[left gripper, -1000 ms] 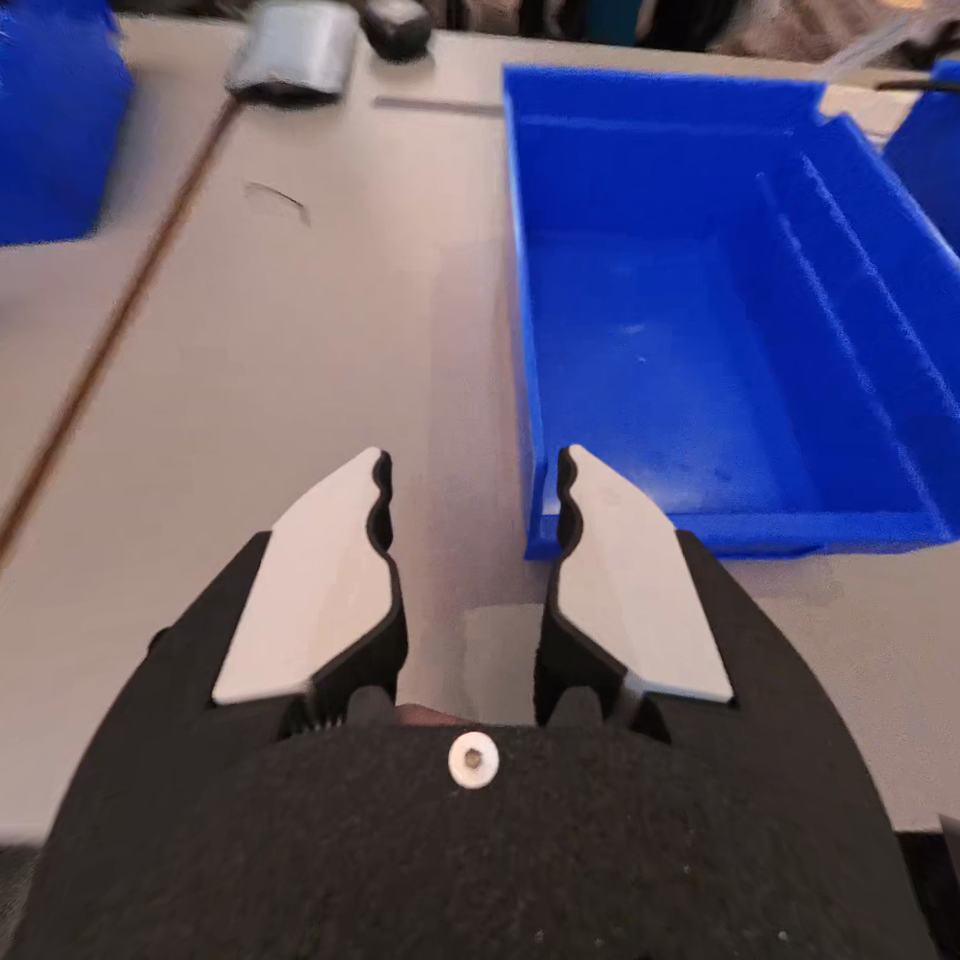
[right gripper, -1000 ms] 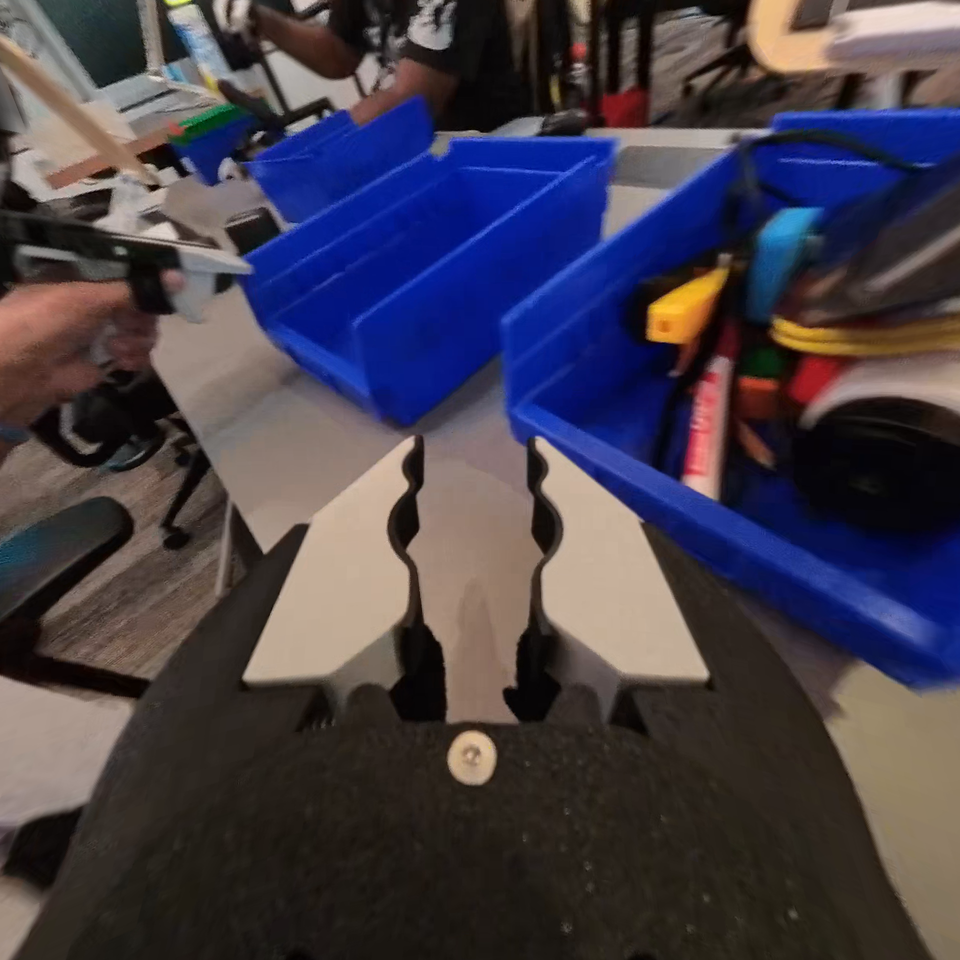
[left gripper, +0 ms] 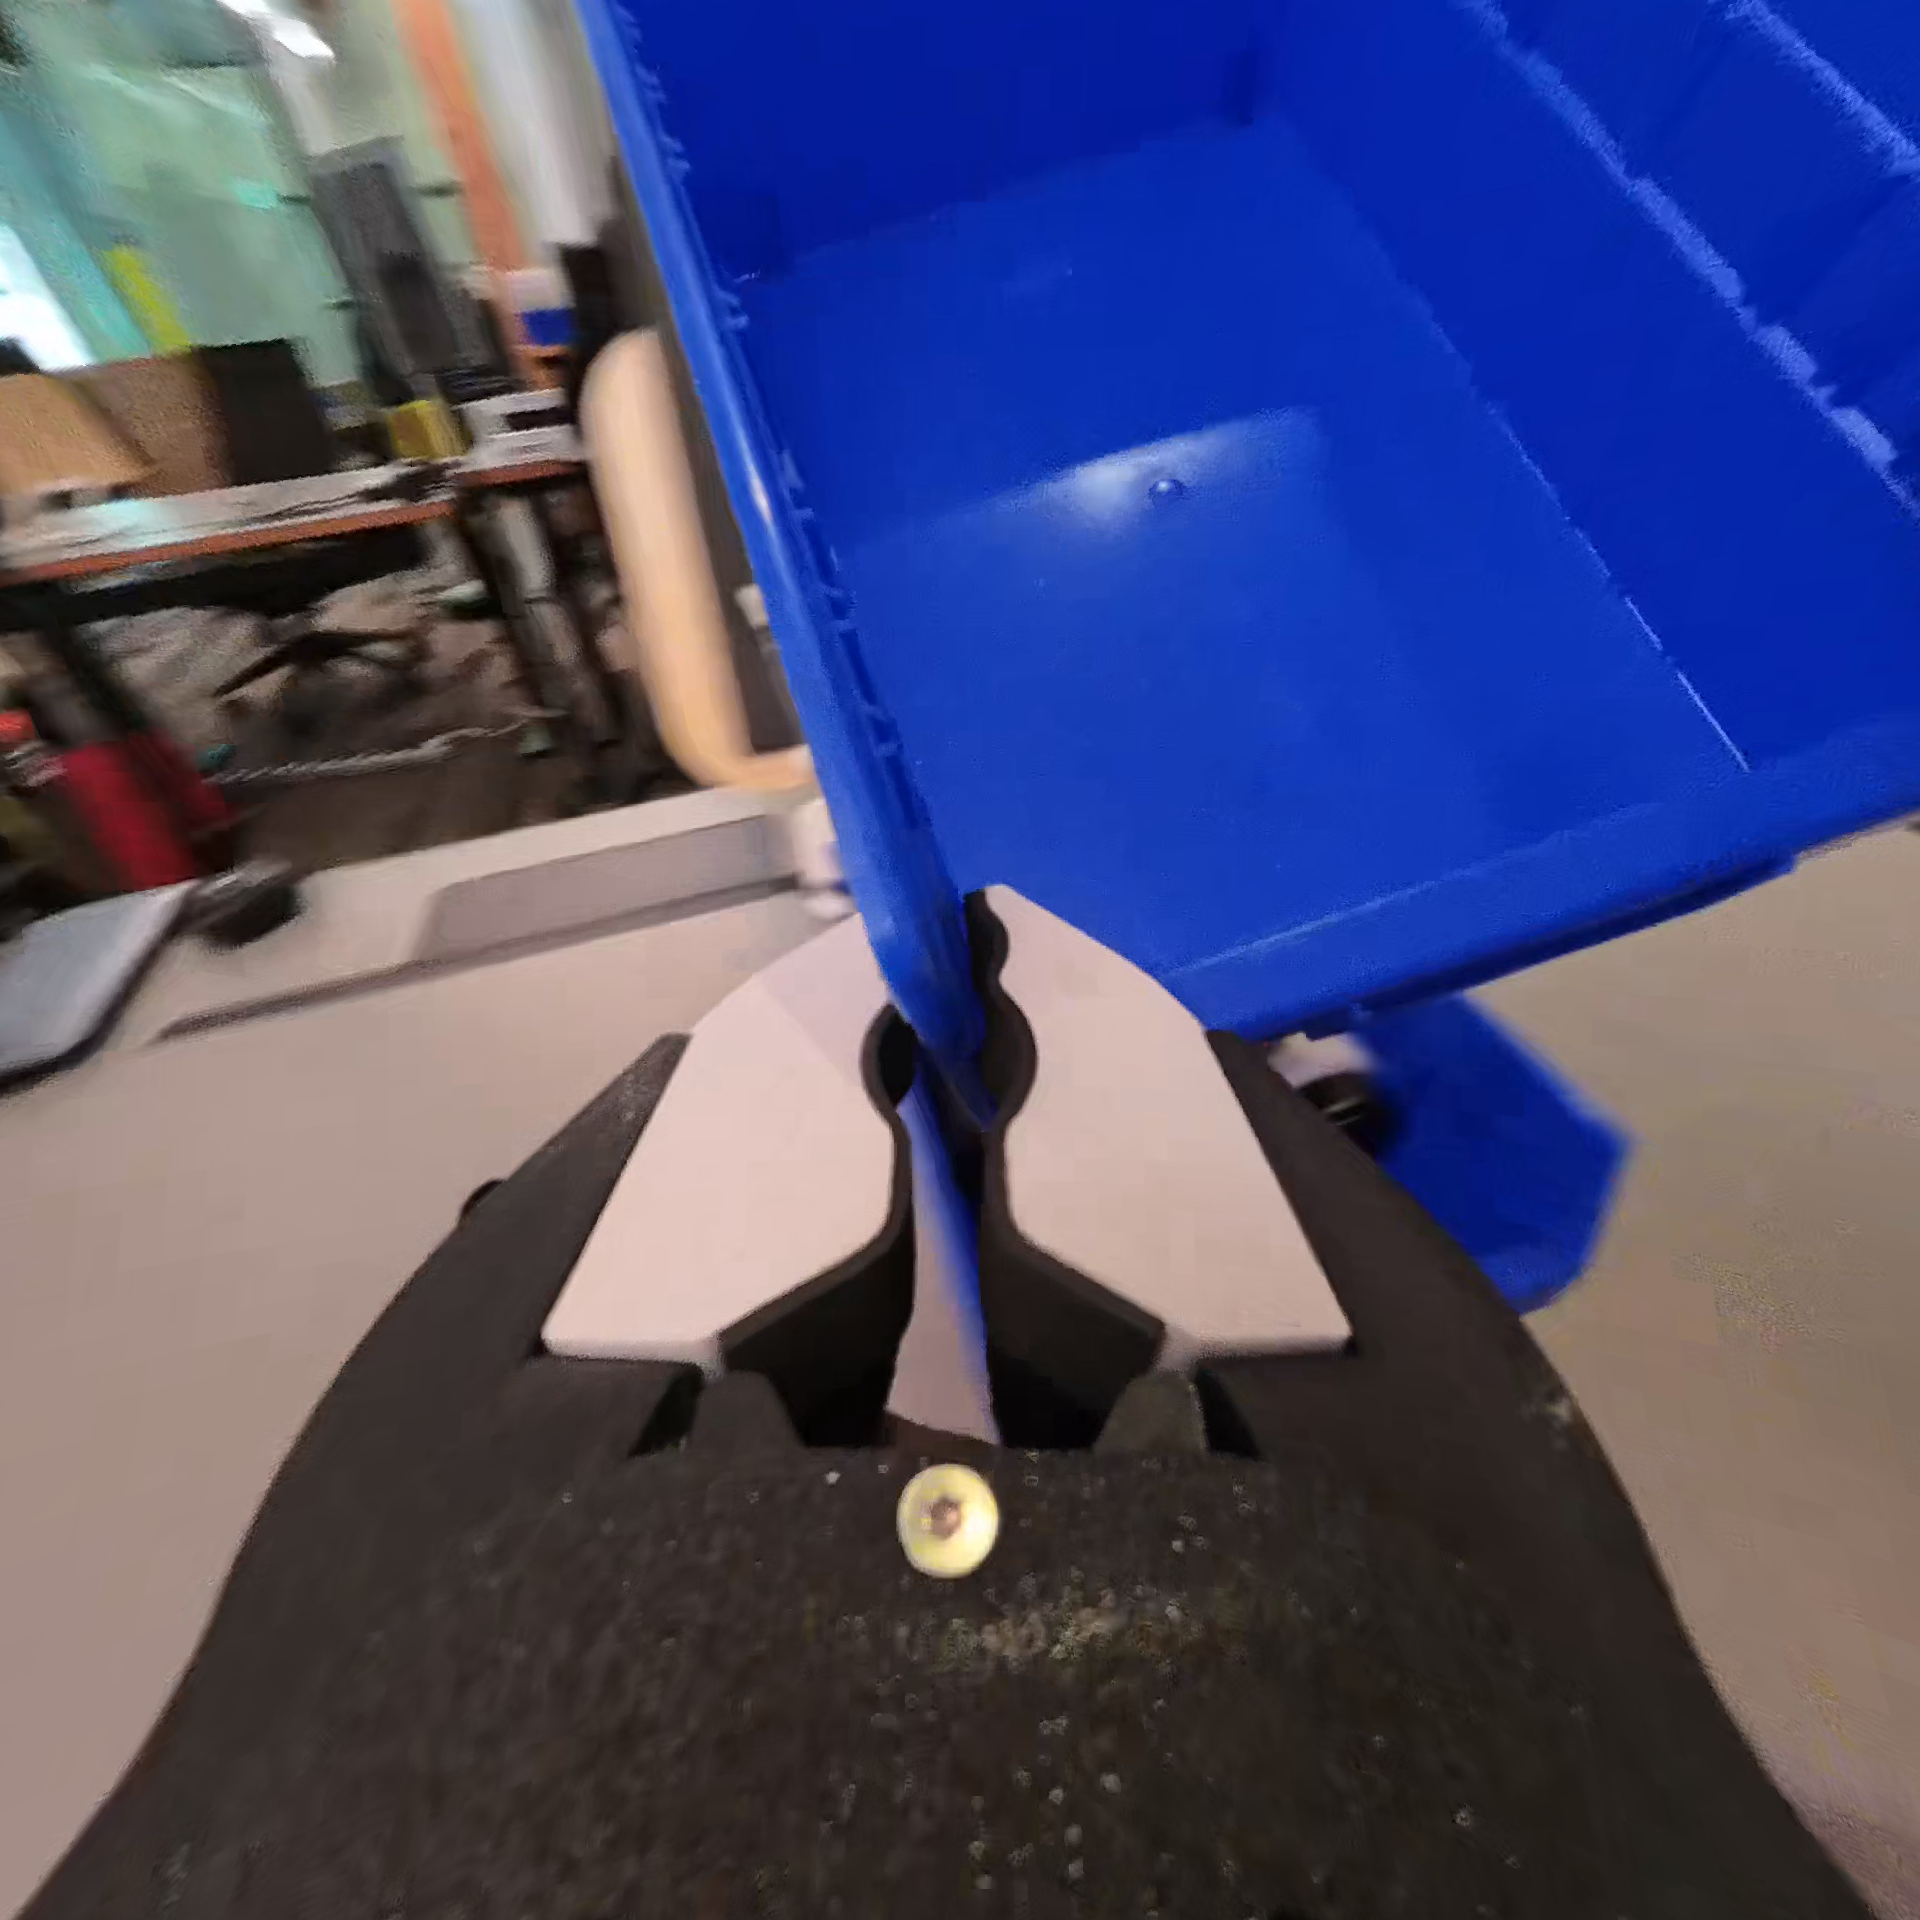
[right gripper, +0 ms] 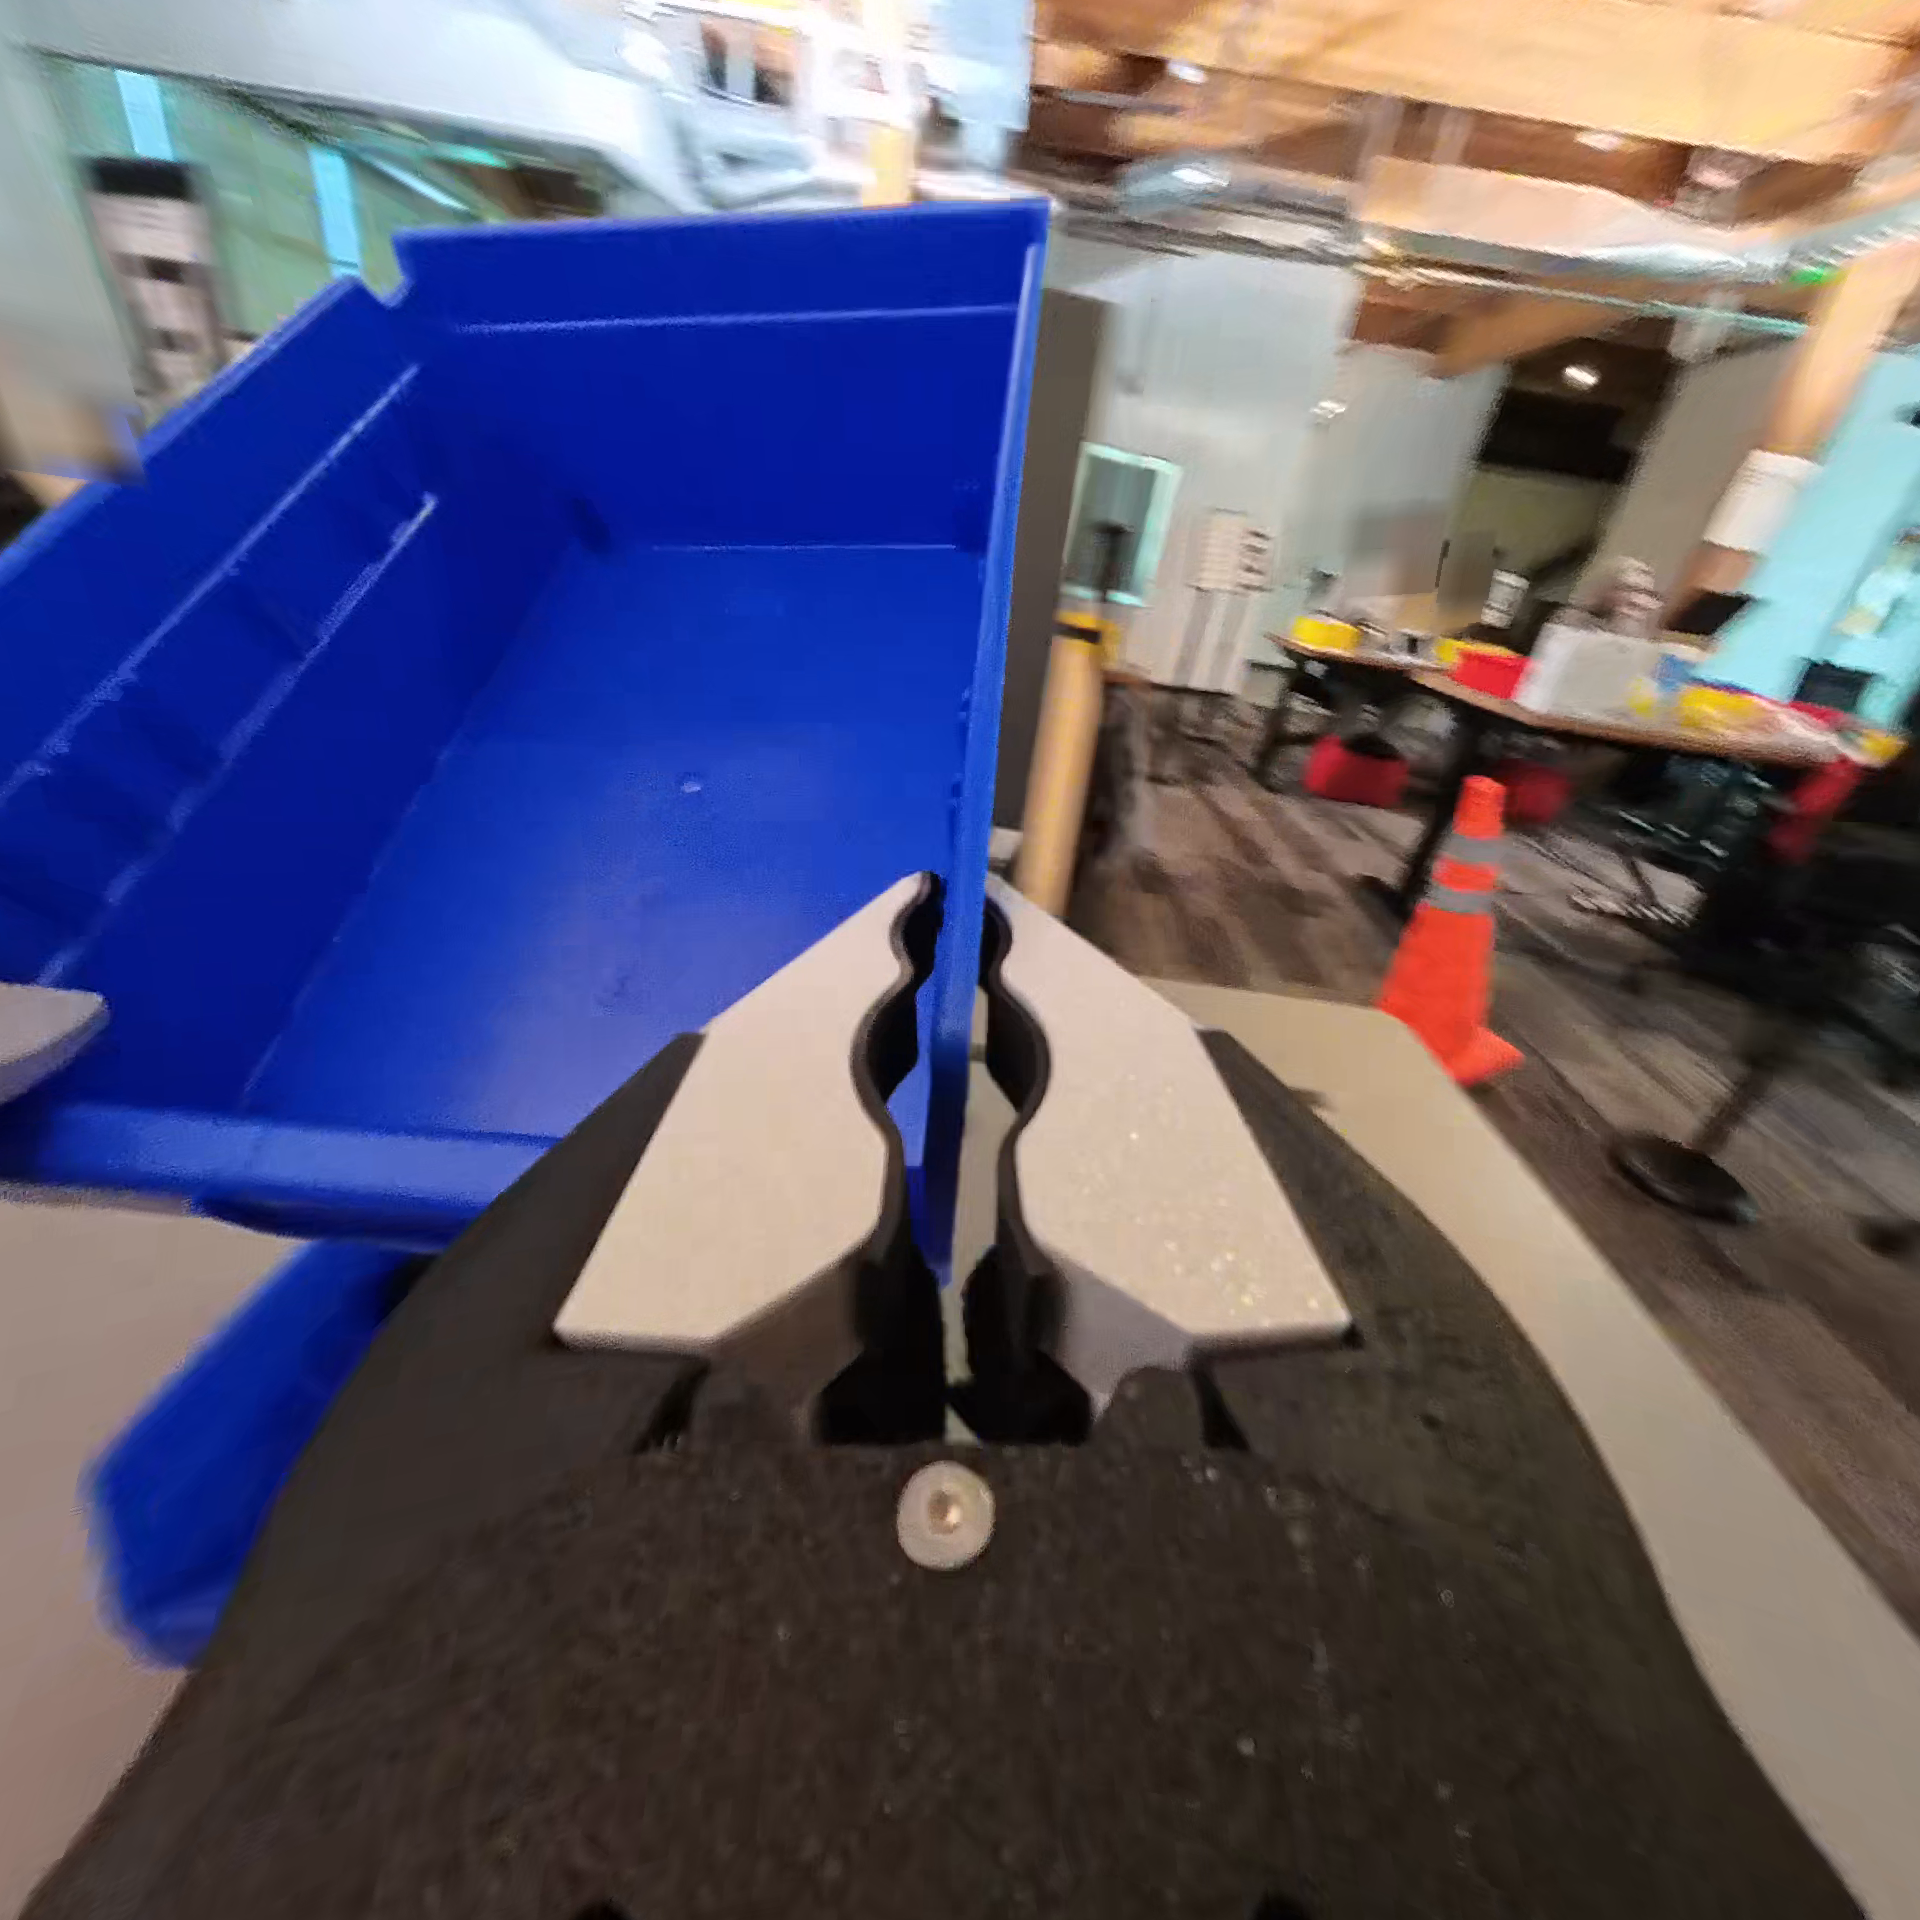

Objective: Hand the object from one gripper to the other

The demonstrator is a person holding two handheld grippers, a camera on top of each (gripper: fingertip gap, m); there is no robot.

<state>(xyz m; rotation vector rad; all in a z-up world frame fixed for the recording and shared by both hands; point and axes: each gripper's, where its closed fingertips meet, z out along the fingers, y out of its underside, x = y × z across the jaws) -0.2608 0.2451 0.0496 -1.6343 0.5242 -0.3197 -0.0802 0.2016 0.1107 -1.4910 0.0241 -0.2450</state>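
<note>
On my left wrist view I see the left gripper [left gripper: 940,997] pinched on one side wall of the blue bin [left gripper: 1247,623], its two pale fingers [left gripper: 769,1164] drawn in with the thin wall running straight down the slot between them. The bin is lifted clear of the grey table [left gripper: 260,1195] and tilted, its open, bare inside turned toward my camera, and a second blue bin [left gripper: 1496,1164] lies blurred on the table below it. To the left of the held bin the room is smeared: a dark workbench [left gripper: 260,530] and a pale upright tube [left gripper: 665,582] just beside the bin wall. Moving to the right wrist view, the same blue bin [right gripper: 623,675] fills the left half, again raised and tipped, and I catch a grey fingertip of the other gripper at the far left edge, against the bin's opposite side. The right gripper [right gripper: 961,904] is likewise closed on a wall of the bin, the opposite side wall, which stands upright between its fingers [right gripper: 1143,1164]. So both tongs clamp the bin at once, one on each side. Farther right, an orange traffic cone [right gripper: 1455,914] stands on the floor, near a cluttered table [right gripper: 1621,717].
</note>
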